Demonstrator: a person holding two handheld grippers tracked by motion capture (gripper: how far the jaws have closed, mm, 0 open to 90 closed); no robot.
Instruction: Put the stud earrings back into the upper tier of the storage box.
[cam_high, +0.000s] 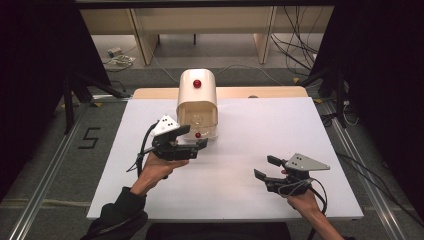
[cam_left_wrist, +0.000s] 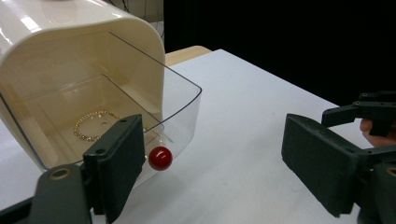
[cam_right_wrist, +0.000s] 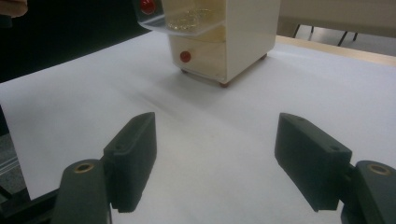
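A cream drawer box (cam_high: 197, 97) stands at the middle back of the white table (cam_high: 240, 195), with a red knob (cam_high: 197, 83) on its top. Its clear upper drawer (cam_left_wrist: 180, 109) is pulled out toward me and holds a gold bracelet (cam_left_wrist: 95, 125). The drawer's red knob (cam_left_wrist: 160, 157) sits just beside one finger (cam_left_wrist: 116, 163) of my left gripper (cam_high: 194, 137), which is open right in front of the drawer. My right gripper (cam_high: 266, 167) hovers open at the front right, far from the box, with nothing between its fingers (cam_right_wrist: 133, 154). A lower drawer knob (cam_right_wrist: 185, 56) shows under the open drawer.
A wooden strip (cam_high: 270, 92) runs along the table's back edge. Dark stands (cam_high: 70, 95) and cables (cam_high: 295, 50) lie on the floor beyond. In the left gripper view, my right gripper (cam_left_wrist: 373, 109) appears at the far right over bare white table.
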